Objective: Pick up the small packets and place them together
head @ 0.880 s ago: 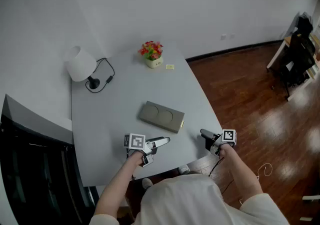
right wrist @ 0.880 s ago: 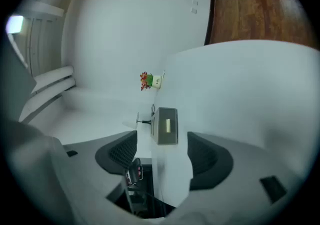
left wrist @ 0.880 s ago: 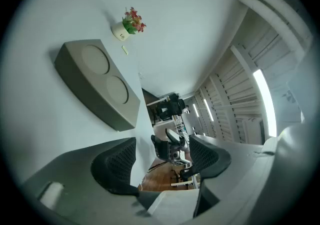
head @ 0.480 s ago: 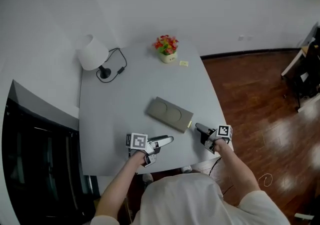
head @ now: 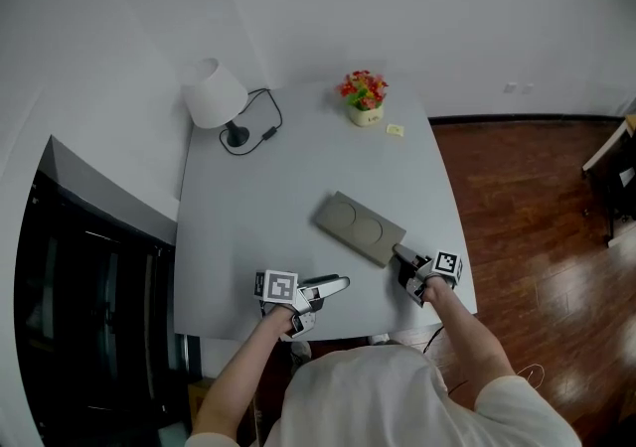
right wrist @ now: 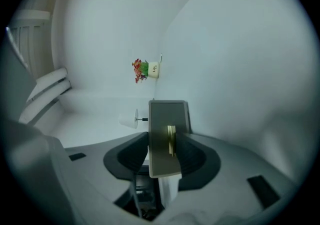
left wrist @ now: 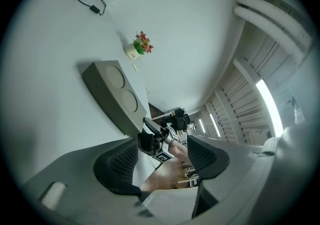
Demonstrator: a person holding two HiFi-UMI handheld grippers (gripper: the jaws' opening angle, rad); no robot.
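Note:
An olive-grey flat box (head: 360,228) with two round recesses in its lid lies in the middle of the grey table (head: 248,217). My right gripper (head: 397,252) is at the box's near right end. In the right gripper view both pads lie against the box (right wrist: 165,134), one on each side of its gold latch. My left gripper (head: 341,284) hovers near the front table edge, left of the box, with its jaws apart and nothing between them (left wrist: 162,154). A small yellowish packet (head: 396,130) lies beside the flower pot at the far side.
A white lamp (head: 217,97) with a black cord stands at the back left. A pot of red flowers (head: 365,97) stands at the back. The table's right and front edges are close to both grippers. Wooden floor (head: 537,236) lies to the right.
My right gripper has moved in from the table's right edge to the box's near end, and its jaws now hold that end. The left gripper has stayed about where it was.

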